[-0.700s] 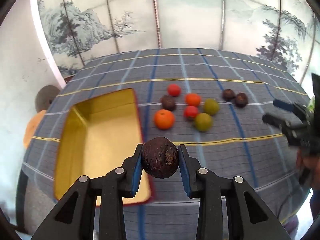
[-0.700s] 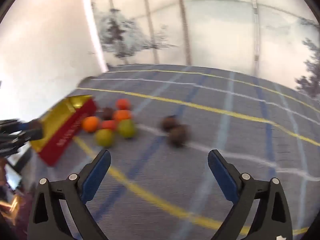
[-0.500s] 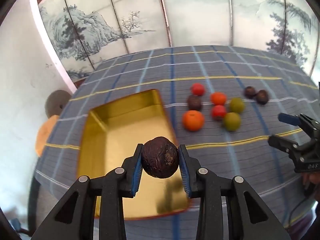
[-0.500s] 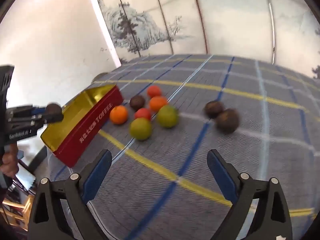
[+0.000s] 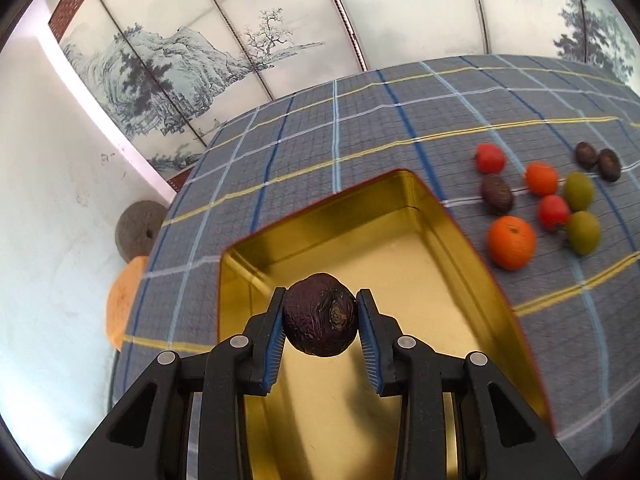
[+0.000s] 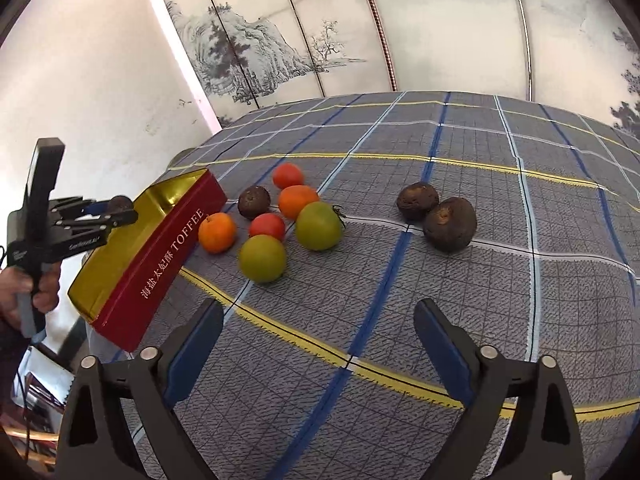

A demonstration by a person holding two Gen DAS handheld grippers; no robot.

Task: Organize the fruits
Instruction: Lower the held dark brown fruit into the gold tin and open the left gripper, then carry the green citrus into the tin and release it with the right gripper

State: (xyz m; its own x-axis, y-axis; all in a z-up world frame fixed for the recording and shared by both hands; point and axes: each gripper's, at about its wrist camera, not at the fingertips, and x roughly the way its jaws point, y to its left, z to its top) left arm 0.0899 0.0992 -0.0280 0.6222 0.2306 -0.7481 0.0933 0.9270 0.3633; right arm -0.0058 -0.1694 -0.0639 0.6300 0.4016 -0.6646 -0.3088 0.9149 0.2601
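Left gripper (image 5: 320, 322) carried passion fruit (image 5: 320, 320) over tin (image 5: 404, 184).

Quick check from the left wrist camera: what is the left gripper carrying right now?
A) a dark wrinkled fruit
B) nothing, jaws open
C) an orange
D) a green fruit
A: the left gripper has its jaws shut on a dark wrinkled fruit, held above the gold-lined tin.

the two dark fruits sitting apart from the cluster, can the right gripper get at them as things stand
Probably yes: the right gripper is open and empty, and only bare tablecloth lies between it and the two dark fruits.
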